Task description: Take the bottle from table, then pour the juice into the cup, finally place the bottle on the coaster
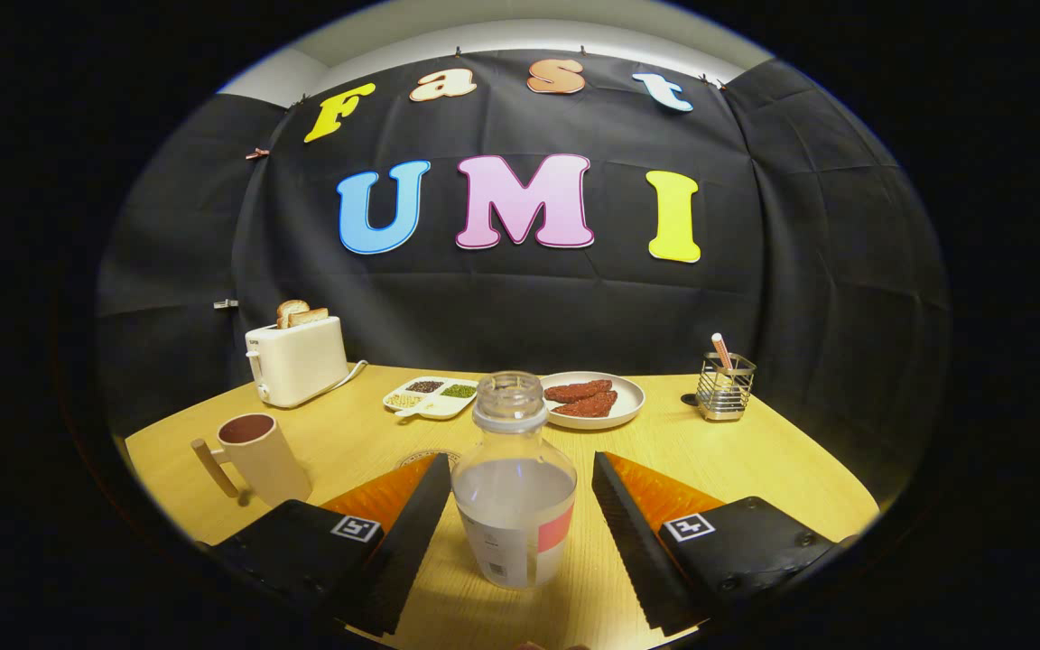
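we see our tongs [520,528] spread wide, the bottle [514,492] standing upright between the fingers [412,533], with a gap at either side and nothing gripped. the bottle is clear, uncapped, part full of pale liquid. just past the left finger peeks what may be the coaster [421,458], mostly hidden. further left on the desk [755,460] stands the cup [256,456]; beyond it, a toaster [296,359].

bottle [514,492] filling gap between spread fingers [637,533], cup [258,456] near left

Rides the tool [520,533], low, facing across table [755,460]
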A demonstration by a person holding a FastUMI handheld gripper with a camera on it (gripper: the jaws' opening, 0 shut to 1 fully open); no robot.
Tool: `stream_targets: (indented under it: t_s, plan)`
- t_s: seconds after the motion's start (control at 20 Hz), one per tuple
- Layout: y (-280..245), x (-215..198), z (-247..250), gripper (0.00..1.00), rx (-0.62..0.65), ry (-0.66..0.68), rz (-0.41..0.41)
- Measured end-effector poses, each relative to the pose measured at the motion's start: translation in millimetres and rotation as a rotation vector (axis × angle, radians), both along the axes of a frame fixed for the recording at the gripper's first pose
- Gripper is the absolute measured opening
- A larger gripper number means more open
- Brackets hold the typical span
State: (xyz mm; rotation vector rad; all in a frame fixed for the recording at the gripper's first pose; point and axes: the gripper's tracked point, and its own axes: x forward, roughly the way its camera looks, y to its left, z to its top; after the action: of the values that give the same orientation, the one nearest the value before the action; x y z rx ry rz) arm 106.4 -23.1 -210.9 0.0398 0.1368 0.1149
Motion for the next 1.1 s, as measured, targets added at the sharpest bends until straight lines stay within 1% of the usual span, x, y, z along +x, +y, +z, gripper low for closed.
stream_targets:
  t_s: [0.3,0.55,0.7,0.85,0.95,1.0,1.1]
  plan:
    - [5,6,-16,0.97,-0.018,0.009,0.005]
    - [6,14,-20,0.97,-0.021,0.0,0.001]
    - [3,17,-24,0.9,-0.033,-0.006,-0.005]
    - [6,20,-25,0.9,-0.036,-0.005,0.004]
    - [7,20,-26,0.85,-0.029,-0.003,0.008]
    - [8,19,-27,0.8,-0.029,0.003,0.015]
    - [11,17,-27,0.79,-0.03,0.024,0.04]
